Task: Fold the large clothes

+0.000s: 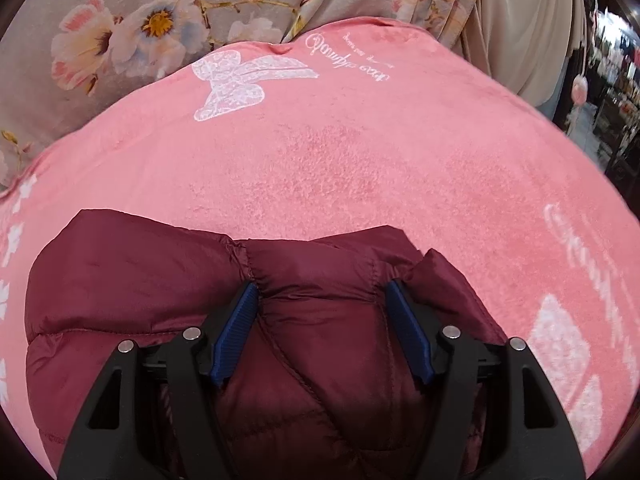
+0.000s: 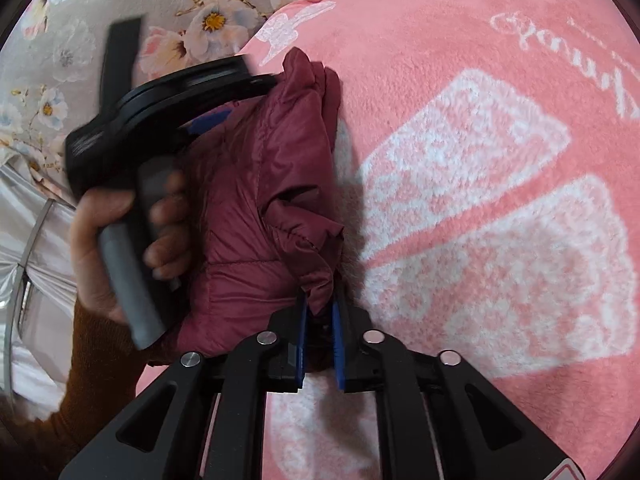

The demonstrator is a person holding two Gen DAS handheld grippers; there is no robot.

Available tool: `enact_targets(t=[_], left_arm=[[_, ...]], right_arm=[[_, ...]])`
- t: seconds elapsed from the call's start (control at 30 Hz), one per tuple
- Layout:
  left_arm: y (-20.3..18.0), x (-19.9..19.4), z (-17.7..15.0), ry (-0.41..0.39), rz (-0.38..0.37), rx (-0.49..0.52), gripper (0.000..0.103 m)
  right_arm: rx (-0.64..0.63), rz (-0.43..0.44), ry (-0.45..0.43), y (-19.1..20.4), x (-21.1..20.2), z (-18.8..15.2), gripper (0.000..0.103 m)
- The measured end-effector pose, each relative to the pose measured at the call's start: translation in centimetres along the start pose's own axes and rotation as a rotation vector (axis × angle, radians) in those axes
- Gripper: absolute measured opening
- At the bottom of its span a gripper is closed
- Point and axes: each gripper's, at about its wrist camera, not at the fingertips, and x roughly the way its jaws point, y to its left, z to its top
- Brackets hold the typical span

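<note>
A thick fold of the maroon puffer jacket [image 1: 312,320] is clamped by the left gripper [image 1: 320,300]; its edge is loosely straddled by the narrowly parted right gripper [image 2: 320,312] on the pink blanket [image 2: 480,80].

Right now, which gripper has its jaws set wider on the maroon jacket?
The left gripper: its blue pads straddle a broad quilted fold of the maroon jacket. The right gripper shows only a narrow gap with a thin edge of fabric in it.

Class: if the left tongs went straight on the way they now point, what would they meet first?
Most likely the maroon puffer jacket, already bulging between the left tongs; the pink blanket lies beyond.
</note>
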Motion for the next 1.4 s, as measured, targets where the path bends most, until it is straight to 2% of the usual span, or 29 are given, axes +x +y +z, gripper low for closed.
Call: enact_targets(t=[0.03, 0.1, 0.17, 0.2, 0.27, 0.33, 0.47, 0.6, 0.7, 0.83, 0.93, 1.03, 1.13, 1.3, 1.4], left_arm=[[0.9, -1.0, 0.1, -0.002, -0.044, -0.035, 0.064], [3.0, -3.7, 0.3, -0.014, -0.111, -0.123, 0.064], [5.3, -6.7, 0.1, -0.047, -0.133, -0.18, 0.074], [6.9, -8.4, -0.1, -0.065, -0.102, -0.207, 0.083], [10.2, -10.9, -0.9, -0.071, -0.035, -0.275, 0.088], [13.1, -12.0, -2.1, -0.037, -0.021, -0.34, 0.091], [17.6, -11.8, -6.1, 0.072, -0.08, -0.51, 0.091], [19.0, -11.2, -9.5, 0.115, -0.128, -0.588, 0.091], [19.4, -10.7, -10.4, 0.115, -0.163, -0.6, 0.091], [19.2, -9.1, -11.1, 0.132, -0.26, -0.612, 0.092], [18.7, -7.9, -11.3, 0.149, -0.296, -0.623, 0.094], [17.7, -7.3, -11.1, 0.155, -0.314, -0.608, 0.094], [16.3, -7.5, -10.6, 0.148, -0.27, -0.556, 0.094], [15.0, -7.8, -10.1, 0.137, -0.215, -0.481, 0.093], [14.5, -8.3, -10.0, 0.122, -0.193, -0.447, 0.087]], right_arm=[[-0.002, -0.009, -0.016, 0.2, -0.7, 0.5, 0.026], [-0.014, -0.043, -0.07, 0.7, -2.1, 1.6, 0.06], [-0.015, -0.043, -0.126, 1.0, -3.3, 3.0, 0.066], [-0.004, -0.03, -0.14, 1.1, -3.5, 3.9, 0.067], [0.021, 0.01, -0.138, 1.2, -3.1, 5.2, 0.07], [0.051, 0.04, -0.114, 1.1, -1.9, 6.4, 0.07], [0.099, 0.065, -0.054, 1.1, 0.6, 7.0, 0.07], [0.124, 0.082, -0.014, 0.9, 2.1, 6.5, 0.07], [0.143, 0.105, -0.001, 0.9, 2.7, 6.3, 0.07], [0.186, 0.161, 0.027, 0.3, 3.7, 5.9, 0.071], [0.182, 0.169, 0.022, 0.5, 4.1, 5.7, 0.072], [0.166, 0.167, 0.025, 0.9, 4.6, 5.7, 0.072], [0.144, 0.162, 0.029, 1.4, 5.0, 5.8, 0.071], [0.121, 0.175, 0.036, 2.3, 5.4, 5.9, 0.054], [0.092, 0.168, 0.022, 2.9, 4.9, 5.9, 0.04]])
